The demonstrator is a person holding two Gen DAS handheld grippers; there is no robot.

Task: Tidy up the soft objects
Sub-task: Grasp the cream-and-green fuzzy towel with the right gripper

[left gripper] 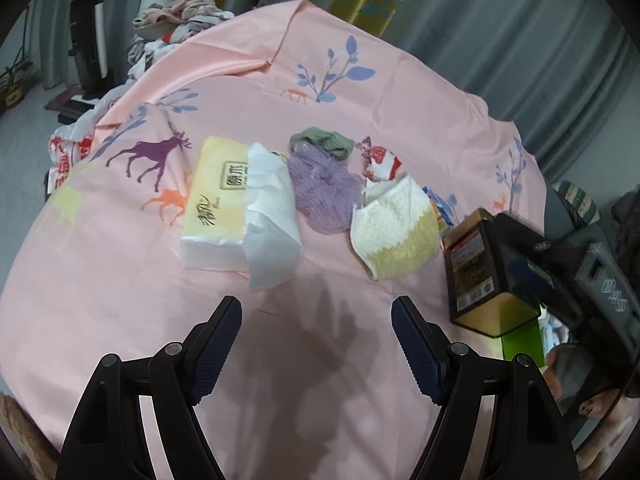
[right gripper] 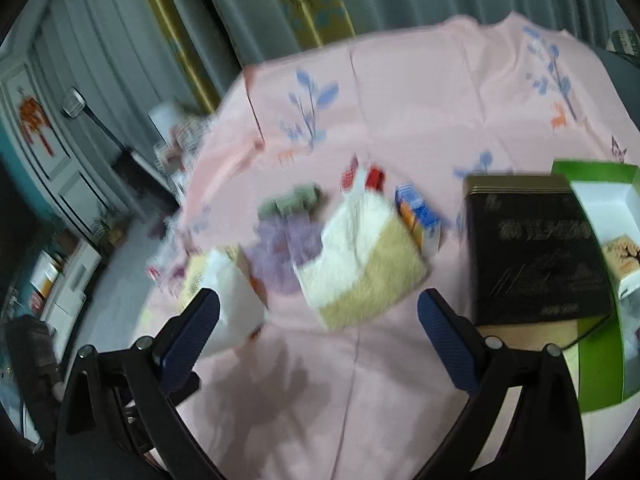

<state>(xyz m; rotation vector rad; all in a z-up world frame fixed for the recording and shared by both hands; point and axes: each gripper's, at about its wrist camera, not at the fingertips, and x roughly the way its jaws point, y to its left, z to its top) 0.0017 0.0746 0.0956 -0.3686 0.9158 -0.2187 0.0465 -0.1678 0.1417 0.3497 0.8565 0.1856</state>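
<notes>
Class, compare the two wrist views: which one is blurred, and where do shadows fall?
Left wrist view: sharp; the tissue pack print is legible, and a soft shadow lies on the pink cloth between the jaws. Right wrist view: motion-smeared; the towel is streaked, with a shadow near the jaws.

Row of soft items: tissue pack [left gripper: 216, 204] (one sheet pulled loose), purple mesh puff [left gripper: 320, 196], green cloth [left gripper: 326, 144] behind it, folded white-yellow towel [left gripper: 394, 228], lying flat.

I read this as a home interior; pink deer-print tablecloth [left gripper: 360, 92] on the table; grey curtains [left gripper: 520, 20] behind; laundry pile [left gripper: 180, 20]; panelled cabinet door [right gripper: 44, 148] with red knot ornament [right gripper: 34, 118].
</notes>
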